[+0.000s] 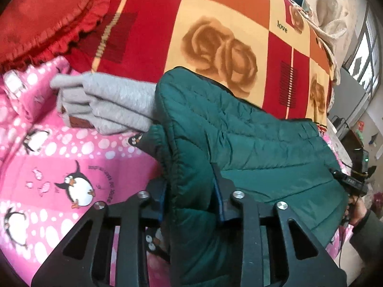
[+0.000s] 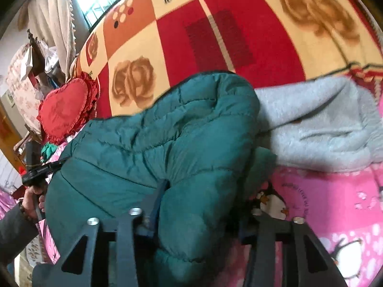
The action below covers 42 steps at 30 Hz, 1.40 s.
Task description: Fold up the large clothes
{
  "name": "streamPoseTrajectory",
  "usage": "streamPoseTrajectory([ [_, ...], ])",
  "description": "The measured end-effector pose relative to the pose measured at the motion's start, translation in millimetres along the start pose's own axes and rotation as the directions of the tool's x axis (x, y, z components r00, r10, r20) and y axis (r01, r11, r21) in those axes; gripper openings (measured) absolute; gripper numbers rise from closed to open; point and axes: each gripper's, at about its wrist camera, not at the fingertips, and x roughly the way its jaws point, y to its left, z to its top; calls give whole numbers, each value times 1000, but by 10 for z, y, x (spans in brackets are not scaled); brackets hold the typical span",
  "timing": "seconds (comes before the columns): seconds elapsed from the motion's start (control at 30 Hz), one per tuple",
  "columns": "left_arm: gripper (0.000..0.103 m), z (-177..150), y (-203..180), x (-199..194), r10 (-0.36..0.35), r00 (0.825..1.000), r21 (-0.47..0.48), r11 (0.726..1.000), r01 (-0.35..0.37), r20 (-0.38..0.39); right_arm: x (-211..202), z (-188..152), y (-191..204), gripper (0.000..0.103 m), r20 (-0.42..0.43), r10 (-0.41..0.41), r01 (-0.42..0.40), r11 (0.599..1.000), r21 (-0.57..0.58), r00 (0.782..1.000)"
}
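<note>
Bed with pink sheet (image 1: pixel 47 162): left tongs (image 1: pixel 191 191) and right tongs (image 2: pixel 198 210) each clamp jacket (image 1: pixel 239 131); keep edges level while folding.

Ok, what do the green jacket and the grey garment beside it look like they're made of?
Green jacket: looks like a smooth synthetic shell, probably nylon or polyester, with padding; stitched quilt lines puff between seams and the surface has a slight sheen. Grey garment: looks like soft fleece or brushed knit; matte, fuzzy nap, thick rounded folds. The exact fibres can't be told from here.
</note>
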Motion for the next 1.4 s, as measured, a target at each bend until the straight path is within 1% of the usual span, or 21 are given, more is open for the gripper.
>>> streamPoseTrajectory([
  [0.07,26,20,-82,-127,16,1000,11,1000,-16,17,-172,48,126,34,20,-18,18,1000,-24,1000],
  [0.27,25,-21,-225,-589,3,1000,-13,1000,-3,22,-600,47,453,32,51,-20,24,997,-76,998],
  [0.4,25,-159,-304,-1023,-29,999,-48,998,30,23,-932,-63,618,32,59,-6,12,995,-103,998],
  [0.53,25,-330,-376,-1382,-65,998,-59,996,66,27,-1221,-231,718,32,52,15,-9,992,-129,999],
  [0.63,25,-440,-419,-1457,-69,997,-44,997,70,28,-1256,-315,716,32,35,20,-16,991,-129,999],
  [0.7,25,-518,-402,-1369,-68,998,-65,996,69,8,-1200,-360,669,32,13,16,-15,993,-118,1000],
  [0.73,25,-545,-407,-1325,-61,998,-61,996,61,1,-1135,-394,623,32,-6,14,-14,994,-105,1000],
  [0.8,25,-641,-389,-1114,-29,998,-60,998,26,-52,-1001,-467,535,33,-40,3,-6,996,-84,999],
  [0.83,28,-669,-372,-1045,-14,998,-59,998,10,-68,-919,-521,452,35,-61,10,-13,998,-55,998],
  [0.87,34,-718,-341,-951,12,996,-59,998,-17,-84,-852,-571,355,40,-77,25,-26,1000,-14,997],
  [0.9,38,-748,-298,-908,10,996,-72,997,-16,-86,-817,-598,289,42,-85,34,-32,999,16,996],
  [0.93,46,-764,-259,-882,3,996,-87,996,-11,-86,-780,-633,195,51,-94,52,-46,997,65,994],
  [0.97,53,-783,-201,-858,-9,996,-120,993,-1,-90,-753,-662,109,57,-105,75,-63,991,117,992],
  [1.03,57,-807,-125,-861,-28,995,-149,989,14,-93,-748,-699,-39,60,-120,126,-98,972,215,985],
  [1.1,57,-791,-92,-917,-33,995,-154,988,18,-93,-853,-679,-109,59,-107,147,-115,958,264,983],
  [1.17,57,-733,-60,-1056,-8,998,-148,989,-2,-64,-1075,-622,-157,60,-70,107,-83,955,284,992],
  [1.23,57,-636,-23,-1261,46,999,-149,988,-47,-12,-1308,-559,-154,60,-31,46,-35,955,294,998],
  [1.27,57,-587,-12,-1363,64,998,-152,987,-60,21,-1457,-519,-90,60,-8,3,-1,959,283,1000],
  [1.3,57,-536,-41,-1508,76,995,-155,986,-64,70,-1543,-490,8,60,9,-12,9,966,257,1000],
  [1.33,57,-494,-90,-1590,75,992,-148,987,-60,101,-1604,-465,149,60,23,-16,10,975,222,1000],
  [1.4,64,-440,-292,-1671,70,989,-112,992,-56,127,-1591,-421,405,67,18,-19,16,984,176,1000],
])
